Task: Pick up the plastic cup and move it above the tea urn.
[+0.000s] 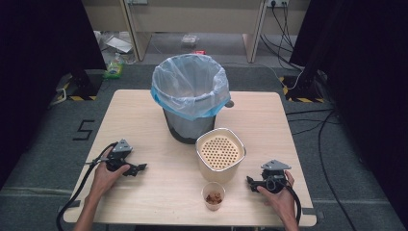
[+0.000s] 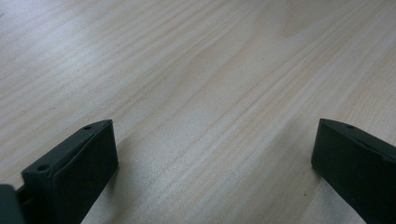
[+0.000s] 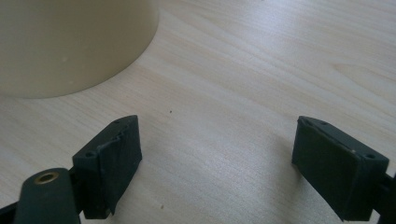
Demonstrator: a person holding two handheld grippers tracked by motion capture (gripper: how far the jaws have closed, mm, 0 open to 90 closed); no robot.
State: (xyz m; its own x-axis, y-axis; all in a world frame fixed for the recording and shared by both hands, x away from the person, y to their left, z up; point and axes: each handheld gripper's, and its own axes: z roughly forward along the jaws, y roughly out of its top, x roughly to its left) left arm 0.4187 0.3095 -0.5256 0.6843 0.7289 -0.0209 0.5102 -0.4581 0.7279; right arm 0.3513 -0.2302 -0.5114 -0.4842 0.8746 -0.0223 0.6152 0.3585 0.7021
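Note:
My left gripper (image 1: 140, 168) rests on the wooden table (image 1: 144, 115) at the left, held by a hand, and points toward the middle. In the left gripper view its jaws stand wide apart over bare wood, so the left gripper (image 2: 212, 154) is open and empty. My right gripper (image 1: 250, 182) lies at the right front, pointing left toward a cream container (image 1: 220, 153) with a perforated insert. The right gripper (image 3: 217, 158) is open with nothing between its jaws; the cream container's wall (image 3: 70, 42) rises just ahead at the left. A small clear cup (image 1: 213, 195) holding brown bits stands at the front.
A grey bin lined with a pale blue plastic bag (image 1: 190, 91) stands at the back middle of the table. Beyond the table are a dark floor, cables (image 1: 317, 125) at the right and furniture legs at the back.

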